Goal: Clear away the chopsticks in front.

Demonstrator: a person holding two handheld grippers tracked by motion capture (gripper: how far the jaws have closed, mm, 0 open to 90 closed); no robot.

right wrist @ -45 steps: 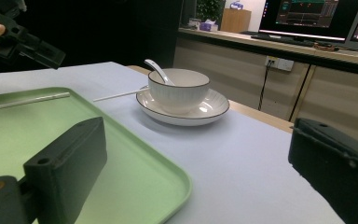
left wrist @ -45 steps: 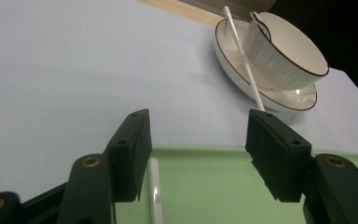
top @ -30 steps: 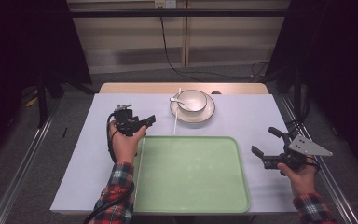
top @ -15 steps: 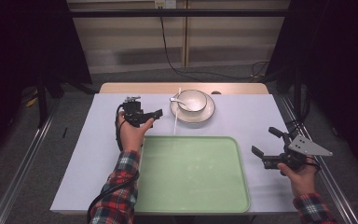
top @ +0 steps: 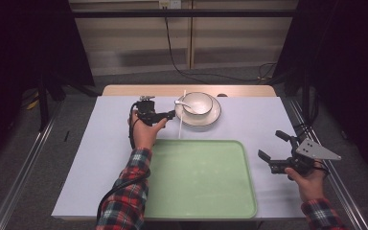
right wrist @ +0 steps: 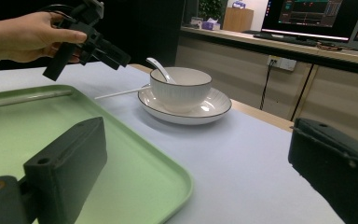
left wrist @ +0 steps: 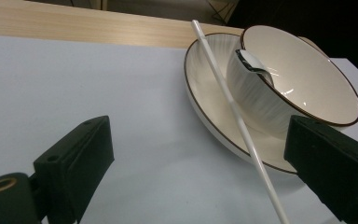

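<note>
The left gripper [top: 171, 114], jaws just widened and empty, hovers beside one long white stick [left wrist: 235, 112] leaning on one cream dark-rimmed saucer [top: 214, 115]. It carries one ribbed cream bowl [top: 199, 103] with one spoon [left wrist: 253, 65]. The right gripper [top: 274, 145] hangs apart, empty, beside one green tray [top: 201, 179].

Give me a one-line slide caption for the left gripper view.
Open left hand-held gripper approaching a white chopstick that leans on the plate beside a bowl holding a spoon.
</note>
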